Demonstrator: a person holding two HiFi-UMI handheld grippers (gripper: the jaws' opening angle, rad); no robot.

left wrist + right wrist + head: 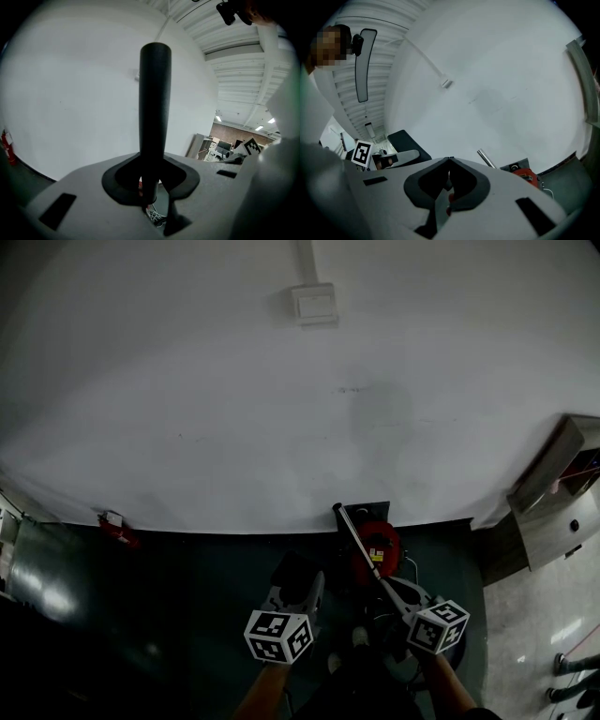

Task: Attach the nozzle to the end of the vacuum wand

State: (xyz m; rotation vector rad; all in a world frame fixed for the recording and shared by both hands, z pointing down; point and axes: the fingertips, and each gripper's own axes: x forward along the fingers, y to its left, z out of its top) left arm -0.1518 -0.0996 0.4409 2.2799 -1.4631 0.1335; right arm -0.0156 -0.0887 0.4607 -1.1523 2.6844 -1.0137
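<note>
left hand-held gripper point(151, 190) grips nozzle point(154, 108) upright

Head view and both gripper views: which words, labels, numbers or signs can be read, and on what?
None can be read.
Yellow label on the red vacuum: too small and blurred.
Marker cubes: black-and-white square patterns, no letters.
Wall plate: blank as far as shows.

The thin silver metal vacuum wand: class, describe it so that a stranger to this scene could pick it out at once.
Find the broad white wall, then the dark floor at its foot, where a round red vacuum cleaner sits. The thin silver metal wand slants in front of that cleaner. It is the only slim, bright, straight rod there; the black plastic nozzle nearby is dark and thicker.
</note>
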